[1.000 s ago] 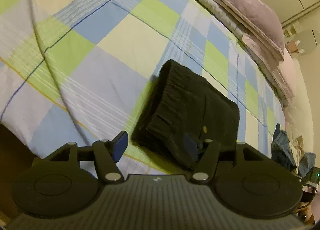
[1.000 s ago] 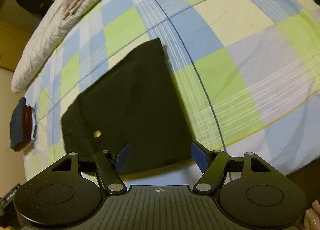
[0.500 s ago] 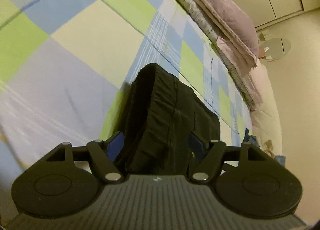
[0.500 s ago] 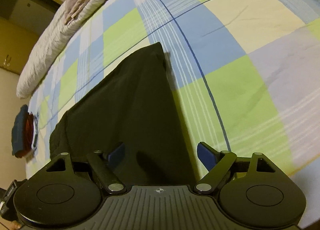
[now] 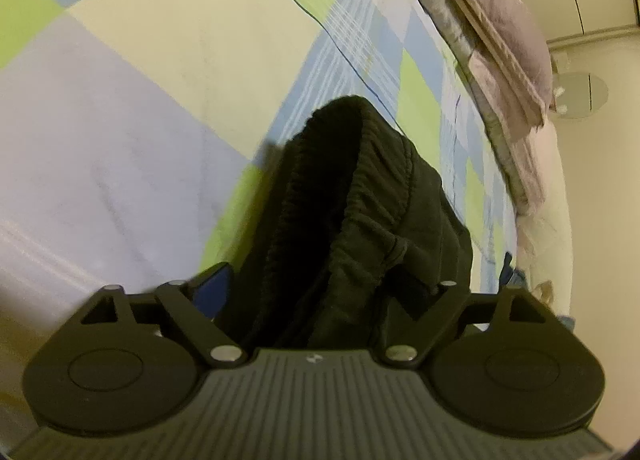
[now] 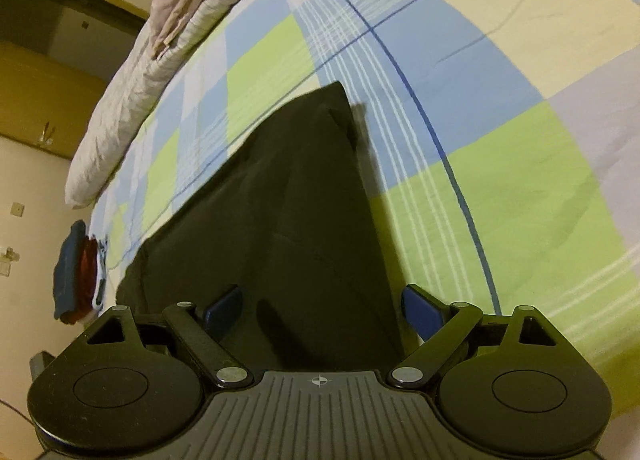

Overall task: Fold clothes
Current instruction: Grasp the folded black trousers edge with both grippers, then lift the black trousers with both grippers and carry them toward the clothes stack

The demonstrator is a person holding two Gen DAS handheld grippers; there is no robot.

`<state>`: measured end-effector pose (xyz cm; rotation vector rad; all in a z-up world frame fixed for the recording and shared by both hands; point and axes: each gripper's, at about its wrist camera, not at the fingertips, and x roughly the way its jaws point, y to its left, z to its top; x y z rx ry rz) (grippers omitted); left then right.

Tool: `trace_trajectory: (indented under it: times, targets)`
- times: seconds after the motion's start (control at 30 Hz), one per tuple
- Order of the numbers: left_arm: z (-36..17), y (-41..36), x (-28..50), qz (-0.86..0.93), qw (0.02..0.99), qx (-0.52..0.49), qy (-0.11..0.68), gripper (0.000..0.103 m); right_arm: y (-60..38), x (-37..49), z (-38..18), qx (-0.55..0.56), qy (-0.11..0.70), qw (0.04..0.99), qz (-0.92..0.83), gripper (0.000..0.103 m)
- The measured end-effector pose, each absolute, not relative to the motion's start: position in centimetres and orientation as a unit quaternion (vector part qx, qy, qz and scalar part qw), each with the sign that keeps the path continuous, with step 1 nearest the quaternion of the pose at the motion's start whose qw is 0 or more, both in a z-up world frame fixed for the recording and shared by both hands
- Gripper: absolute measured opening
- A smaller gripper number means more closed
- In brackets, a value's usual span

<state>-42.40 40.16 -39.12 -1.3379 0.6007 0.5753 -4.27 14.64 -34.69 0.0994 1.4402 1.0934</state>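
A folded black garment (image 5: 360,196) with an elastic waistband lies on the checked bed sheet (image 5: 160,80). My left gripper (image 5: 320,292) is open, its jaws straddling the near waistband end of the garment; the cloth fills the gap between them and hides the right fingertip. In the right wrist view the same black garment (image 6: 288,200) shows its smooth folded side. My right gripper (image 6: 320,308) is open with its jaws either side of the garment's near edge.
Folded grey and mauve bedding (image 5: 500,20) lies along the far edge of the bed, also in the right wrist view (image 6: 160,40). A small pile of blue and red clothes (image 6: 76,272) sits at the bed's left end. More clothes (image 5: 516,272) lie at the right.
Both grippers have moved forward and down onto the black garment. Its ends now lie between the open jaws of each gripper.
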Motion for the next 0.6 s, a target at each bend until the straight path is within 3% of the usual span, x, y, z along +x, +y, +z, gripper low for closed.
trace_trajectory:
  times: [0.17,0.33,0.5,0.6]
  targets:
    - [-39.3,40.6,-41.4,0.252,0.702,-0.605,0.278,0.089,15.6,-3.5,-35.8,0.057,0.632,0.593,0.496,0.089]
    - [-39.5,40.7,-41.5,0.233,0.711,-0.602,0.28,0.079,16.8,-2.9,-36.4,0.056,0.639,0.564,0.521,0.089]
    - [-40.1,41.1,-41.2,0.224,0.709,-0.606,0.282,0.086,17.0,-2.1,-37.2,0.066,0.644,0.544,0.534,0.089]
    - [-39.7,40.9,-40.4,0.227,0.715,-0.595,0.288,0.081,17.1,-2.2,-36.9,0.071,0.645,0.544,0.532,0.085]
